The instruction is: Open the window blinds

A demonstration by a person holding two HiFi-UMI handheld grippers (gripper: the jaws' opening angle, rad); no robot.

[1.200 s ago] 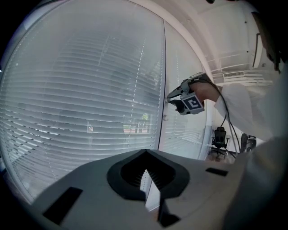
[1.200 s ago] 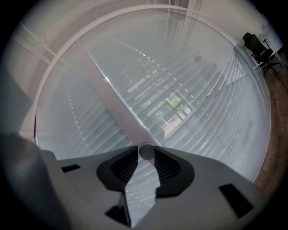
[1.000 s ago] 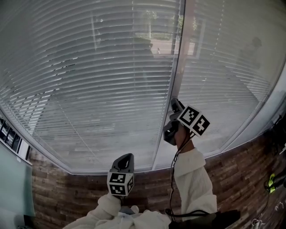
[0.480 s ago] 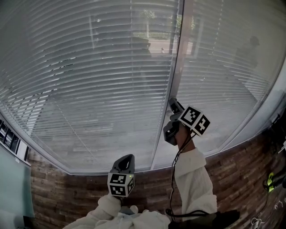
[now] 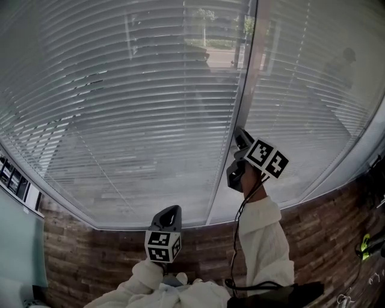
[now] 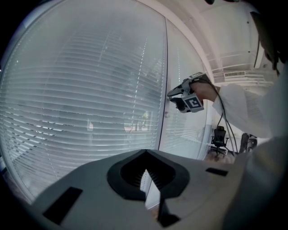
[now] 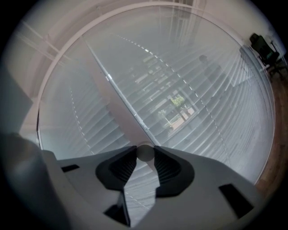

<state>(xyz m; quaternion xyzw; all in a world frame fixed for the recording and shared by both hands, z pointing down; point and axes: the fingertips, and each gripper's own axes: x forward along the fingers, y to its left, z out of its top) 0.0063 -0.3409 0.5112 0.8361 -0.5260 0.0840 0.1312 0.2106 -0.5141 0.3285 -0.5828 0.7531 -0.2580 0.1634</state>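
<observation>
Right gripper view: the right hand-held gripper (image 7: 145, 149), its jaws closing, pinches at their tips a round pale rod, judged to be the tilt wand (image 7: 145, 155). The wand hangs at the mullion (image 5: 252, 72) between two blinds (image 5: 132, 102). The slats (image 5: 90, 126) lie part-tilted, and trees (image 5: 204, 15) show through them. The step probably calls for a firm pinch, since a smooth round rod may slip. It also calls for a roll about the wand's own line in short turns, each checked against the slats, without dragging it off plumb. The left hand-held gripper (image 5: 171, 212) hangs low near the sill (image 5: 120, 226), jaws pressed together on nothing. No surface shows, only wood planks (image 5: 90, 258) below the sill and an office chair (image 6: 219, 137) far along the room.
</observation>
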